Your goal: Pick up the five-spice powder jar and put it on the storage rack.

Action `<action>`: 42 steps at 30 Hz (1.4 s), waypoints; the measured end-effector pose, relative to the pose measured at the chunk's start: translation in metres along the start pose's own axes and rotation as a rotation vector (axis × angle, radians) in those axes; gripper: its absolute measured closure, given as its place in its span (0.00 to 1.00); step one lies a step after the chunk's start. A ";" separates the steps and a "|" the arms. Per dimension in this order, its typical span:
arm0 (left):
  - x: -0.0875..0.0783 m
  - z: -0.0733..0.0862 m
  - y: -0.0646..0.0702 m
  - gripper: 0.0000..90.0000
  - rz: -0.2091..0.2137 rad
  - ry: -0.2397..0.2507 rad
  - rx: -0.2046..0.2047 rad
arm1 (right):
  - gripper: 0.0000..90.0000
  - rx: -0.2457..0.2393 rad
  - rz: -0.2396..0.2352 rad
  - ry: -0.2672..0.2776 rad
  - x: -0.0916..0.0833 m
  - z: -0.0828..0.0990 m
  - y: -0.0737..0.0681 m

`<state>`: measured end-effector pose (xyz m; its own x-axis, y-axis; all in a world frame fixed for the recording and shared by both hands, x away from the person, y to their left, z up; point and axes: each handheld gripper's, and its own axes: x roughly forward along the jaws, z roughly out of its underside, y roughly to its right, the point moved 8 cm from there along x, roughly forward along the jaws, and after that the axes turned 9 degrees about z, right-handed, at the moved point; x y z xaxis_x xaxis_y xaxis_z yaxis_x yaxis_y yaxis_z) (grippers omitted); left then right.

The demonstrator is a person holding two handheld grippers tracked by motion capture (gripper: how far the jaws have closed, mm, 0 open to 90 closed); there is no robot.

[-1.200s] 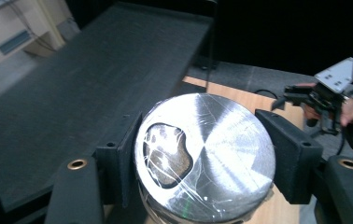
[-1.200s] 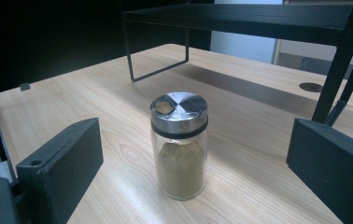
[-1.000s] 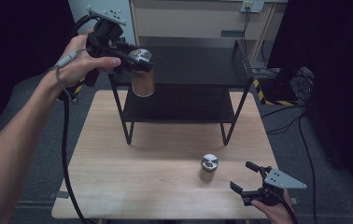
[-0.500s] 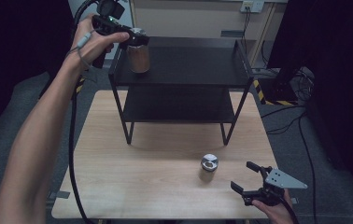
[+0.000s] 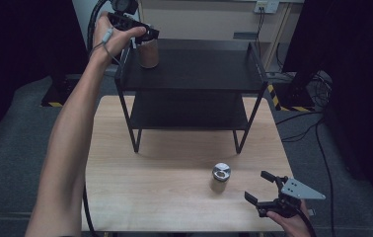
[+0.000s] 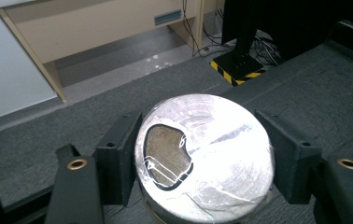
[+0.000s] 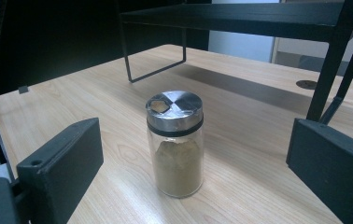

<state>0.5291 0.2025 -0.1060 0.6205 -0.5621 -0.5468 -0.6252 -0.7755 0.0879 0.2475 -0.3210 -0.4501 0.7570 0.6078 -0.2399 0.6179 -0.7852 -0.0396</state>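
Dark carpet surrounds a pale wooden table bearing a black two-tier metal shelf. Stretched far forward, the left gripper clamps a glass spice jar with a silver lid over the shelf top's far-left corner; a second earlier it hung nearer, before the shelf. At the near right, the right gripper rests unmoved, jaws spread, facing a second silver-lidded glass spice jar on the table.

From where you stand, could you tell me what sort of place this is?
Probably a lab or studio set up for recording: a small wooden table with a black two-tier shelf on grey carpet, dark curtains around it, and loose cables by a hazard-striped stand base.
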 end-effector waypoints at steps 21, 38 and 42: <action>-0.019 0.004 0.009 0.09 -0.026 0.185 0.021 | 0.05 -0.001 0.001 -0.001 0.000 0.000 0.000; -0.068 0.051 0.024 0.03 0.138 0.336 0.099 | 0.05 -0.013 -0.009 0.000 0.001 -0.001 -0.001; -0.073 0.072 0.028 0.04 0.164 0.355 0.114 | 0.05 -0.015 -0.013 -0.001 0.001 -0.001 -0.001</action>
<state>0.4320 0.2425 -0.1233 0.6205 -0.7554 -0.2104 -0.7655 -0.6417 0.0464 0.2479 -0.3196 -0.4498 0.7484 0.6181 -0.2407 0.6311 -0.7752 -0.0282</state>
